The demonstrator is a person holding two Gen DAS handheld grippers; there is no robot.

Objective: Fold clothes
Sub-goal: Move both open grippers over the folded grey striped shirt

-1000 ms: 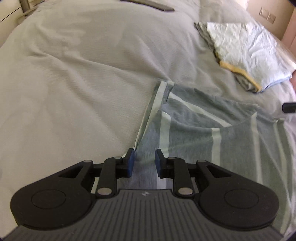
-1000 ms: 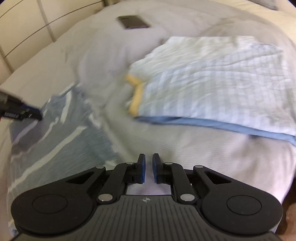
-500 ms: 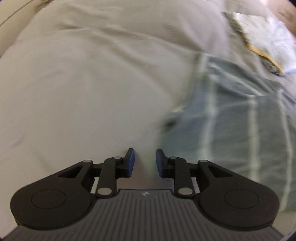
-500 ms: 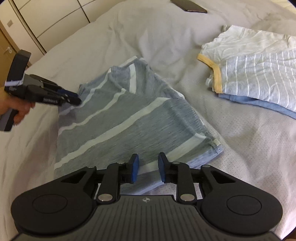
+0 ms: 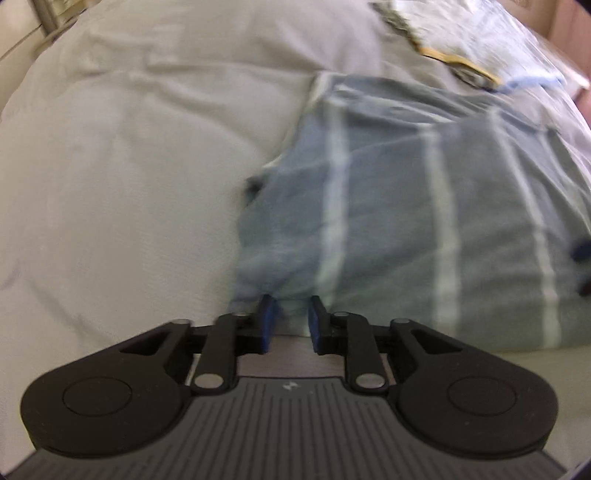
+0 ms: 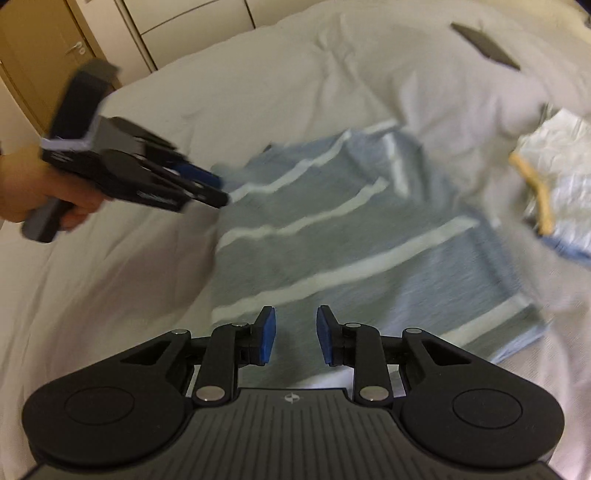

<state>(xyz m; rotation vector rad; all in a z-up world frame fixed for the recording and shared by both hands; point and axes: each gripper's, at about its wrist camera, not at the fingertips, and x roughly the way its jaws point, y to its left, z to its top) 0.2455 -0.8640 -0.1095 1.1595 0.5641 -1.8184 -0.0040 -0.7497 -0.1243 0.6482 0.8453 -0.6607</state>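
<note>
Grey-blue shirt with white stripes (image 6: 369, 251) lies spread, partly folded, on the bed (image 6: 258, 92), roughly mid-mattress; its stripes run diagonally in the right wrist view and nearly vertically in the left wrist view (image 5: 424, 206). The near hem sits just ahead of the right gripper (image 6: 294, 334), whose blue pads (image 6: 266, 334) stand apart over the cloth with a clear gap; jaws parted, no fabric pinched between them, pads not pressing on anything visible. Left gripper (image 5: 289, 321) is at the shirt's lower left corner in its own view: blue pads (image 5: 266, 321) set narrowly apart, jaws closing at this moment, with the shirt edge lying at or just beyond the tips; whether any cloth sits between the pads cannot be told, since the frame is blurred there. From the right wrist view the left gripper (image 6: 218, 188) appears at the shirt's far left edge, held in a person's hand (image 6: 40, 195), its tips at or touching the fabric; contact not resolvable. A second folded pile, pale striped garments with a yellow trim (image 6: 554, 177), lies to the right of the shirt, apart from it; the same pile shows at the top right of the left wrist view (image 5: 480, 48). A dark flat object (image 6: 484, 46) rests on the bed beyond the shirt. Pale cabinet doors (image 6: 166, 26) stand behind the bed at upper left.
</note>
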